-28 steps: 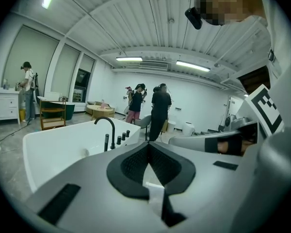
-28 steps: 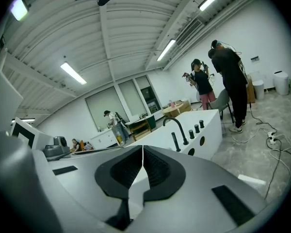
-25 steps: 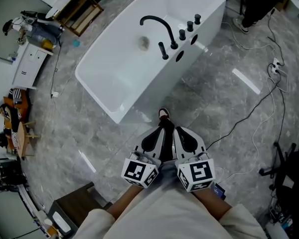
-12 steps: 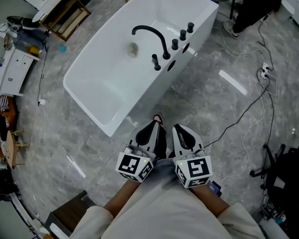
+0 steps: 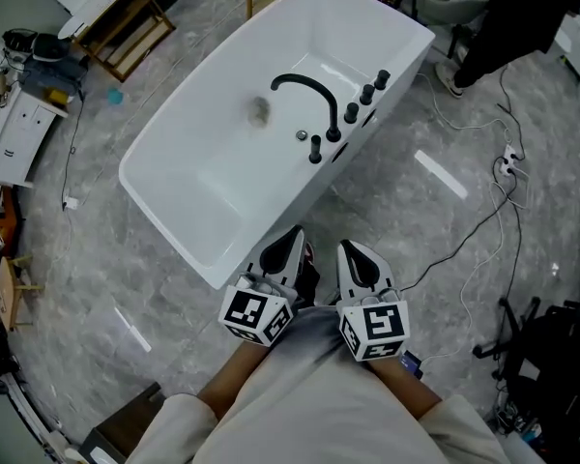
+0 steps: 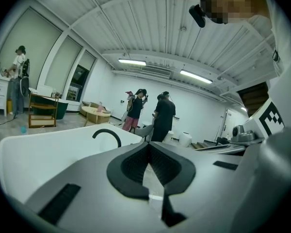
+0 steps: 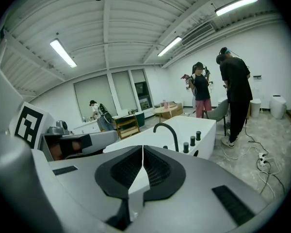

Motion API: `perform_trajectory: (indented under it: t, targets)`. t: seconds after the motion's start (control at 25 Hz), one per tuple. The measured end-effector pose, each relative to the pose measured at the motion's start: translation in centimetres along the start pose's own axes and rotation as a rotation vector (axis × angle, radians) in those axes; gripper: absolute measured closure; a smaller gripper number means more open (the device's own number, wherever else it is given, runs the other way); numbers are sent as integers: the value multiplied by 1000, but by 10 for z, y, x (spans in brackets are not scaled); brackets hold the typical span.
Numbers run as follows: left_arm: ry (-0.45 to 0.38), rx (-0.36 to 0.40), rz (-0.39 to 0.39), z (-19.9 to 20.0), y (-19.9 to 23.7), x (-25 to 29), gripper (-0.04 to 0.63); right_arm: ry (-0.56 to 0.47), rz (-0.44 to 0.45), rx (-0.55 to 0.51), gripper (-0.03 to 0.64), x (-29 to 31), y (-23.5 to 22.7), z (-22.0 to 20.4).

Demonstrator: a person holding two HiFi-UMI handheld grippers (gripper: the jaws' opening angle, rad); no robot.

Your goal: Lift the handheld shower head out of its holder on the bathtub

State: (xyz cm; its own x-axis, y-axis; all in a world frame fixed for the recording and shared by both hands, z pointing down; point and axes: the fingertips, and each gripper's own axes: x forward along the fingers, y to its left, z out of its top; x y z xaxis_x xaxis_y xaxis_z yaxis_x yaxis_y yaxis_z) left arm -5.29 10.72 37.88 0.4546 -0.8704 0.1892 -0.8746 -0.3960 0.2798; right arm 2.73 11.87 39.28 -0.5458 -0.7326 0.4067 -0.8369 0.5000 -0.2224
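Note:
A white bathtub [image 5: 203,162] lies slantwise on the grey floor ahead of me. On its near rim stands a black arched faucet [image 5: 304,90] [image 7: 167,130] with three black knobs [image 5: 367,95] beyond it. The short black handheld shower head [image 5: 316,149] stands upright in its holder at the near end of that row. My left gripper [image 5: 290,242] [image 6: 149,144] and right gripper [image 5: 354,252] [image 7: 143,148] are held side by side just short of the tub's near wall, pointing at it. Both are shut with nothing between their pads, and neither touches the fittings.
Black cables [image 5: 483,220] and a power strip [image 5: 507,162] lie on the floor at the right. A person in dark clothes [image 5: 522,8] stands past the tub's far right corner. A wooden rack [image 5: 135,17] and a white cabinet [image 5: 19,129] are at the left.
Both grippers have come forward together toward the tub's near wall, and the tub now lies closer in the head view. The jaws have stayed shut.

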Motion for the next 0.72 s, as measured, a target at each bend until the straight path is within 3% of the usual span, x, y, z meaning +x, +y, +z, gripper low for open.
perform_trajectory:
  t: [0.28, 0.72]
  targets:
    - [-42, -15, -33, 29, 48, 21, 589, -14, -52, -31, 597, 40, 7, 25]
    - [-27, -29, -105, 45, 95, 48, 589, 5, -110, -57, 597, 89, 20, 37]
